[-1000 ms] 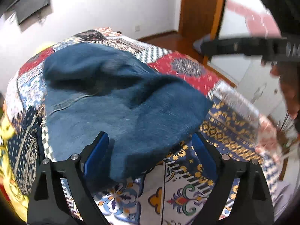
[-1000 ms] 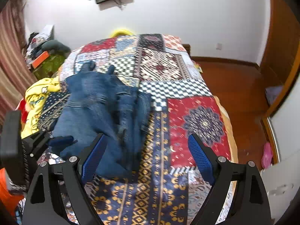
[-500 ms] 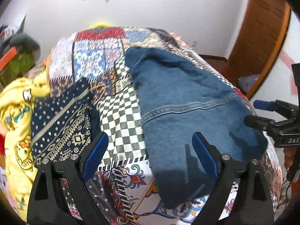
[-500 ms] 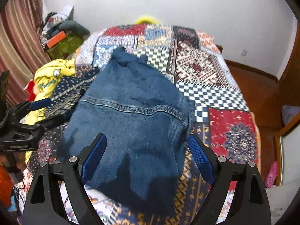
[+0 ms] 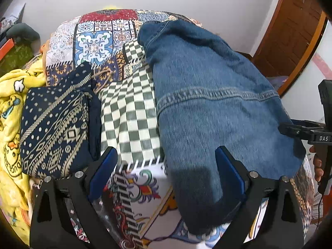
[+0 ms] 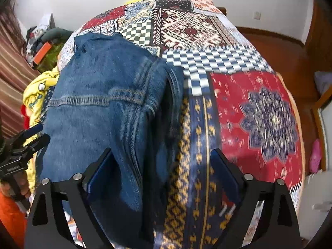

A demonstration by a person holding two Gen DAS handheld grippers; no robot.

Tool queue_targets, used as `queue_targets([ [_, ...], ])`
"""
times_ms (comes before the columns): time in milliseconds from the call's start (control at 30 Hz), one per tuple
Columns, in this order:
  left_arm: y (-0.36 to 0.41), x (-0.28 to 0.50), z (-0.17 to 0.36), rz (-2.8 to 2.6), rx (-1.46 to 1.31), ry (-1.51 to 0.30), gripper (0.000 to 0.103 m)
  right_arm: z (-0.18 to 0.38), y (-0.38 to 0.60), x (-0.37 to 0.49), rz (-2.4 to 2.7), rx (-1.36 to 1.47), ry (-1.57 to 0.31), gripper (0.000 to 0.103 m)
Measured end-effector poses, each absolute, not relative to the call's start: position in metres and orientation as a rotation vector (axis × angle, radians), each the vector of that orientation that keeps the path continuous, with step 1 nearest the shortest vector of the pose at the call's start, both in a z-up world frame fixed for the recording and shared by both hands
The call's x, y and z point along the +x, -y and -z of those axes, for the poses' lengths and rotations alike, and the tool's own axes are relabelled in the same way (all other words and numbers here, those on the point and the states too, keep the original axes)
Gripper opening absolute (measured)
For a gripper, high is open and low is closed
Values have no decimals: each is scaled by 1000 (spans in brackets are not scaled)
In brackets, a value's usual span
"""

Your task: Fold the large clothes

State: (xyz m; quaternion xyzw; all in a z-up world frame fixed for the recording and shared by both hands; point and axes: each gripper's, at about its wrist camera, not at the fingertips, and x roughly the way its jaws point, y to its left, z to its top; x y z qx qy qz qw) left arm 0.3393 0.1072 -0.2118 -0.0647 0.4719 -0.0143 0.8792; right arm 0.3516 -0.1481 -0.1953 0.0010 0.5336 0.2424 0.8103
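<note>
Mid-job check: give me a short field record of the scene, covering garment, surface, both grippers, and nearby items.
garment: blue denim jacket, lying spread on the bed, back seam up
surface: patchwork bedspread
left gripper: open, holding nothing, near hem edge
right gripper: open, over jacket's right edge
nearby: folded navy patterned cloth left of jacket; yellow blanket beyond it

Black angular left gripper [image 5: 165,175] and right gripper [image 6: 161,174] frames, blue-padded fingers [image 5: 102,172], silver screws, white "DAS" lettering alongside.
</note>
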Motion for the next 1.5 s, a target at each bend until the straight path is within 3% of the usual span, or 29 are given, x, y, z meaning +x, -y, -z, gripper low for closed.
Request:
queue_targets([
  [233,-109,308,202,16,-92,-972,96,191,165,328,-520,36,-1143,93],
  [567,-129,289,185,-49,52,-990,95,174,163,307,-526,-145,-1085,93],
  [900,-143,326,147,56,-167,-887,96,153,152,337,-586,27,-997,93],
  [1167,-144,383,199,202,-463,-1028,95,203,135,383,-660,166,-1138,93],
  [1500,-127,428,249,310,-591,-1145,95,248,135,426,-786,363,-1256,95],
])
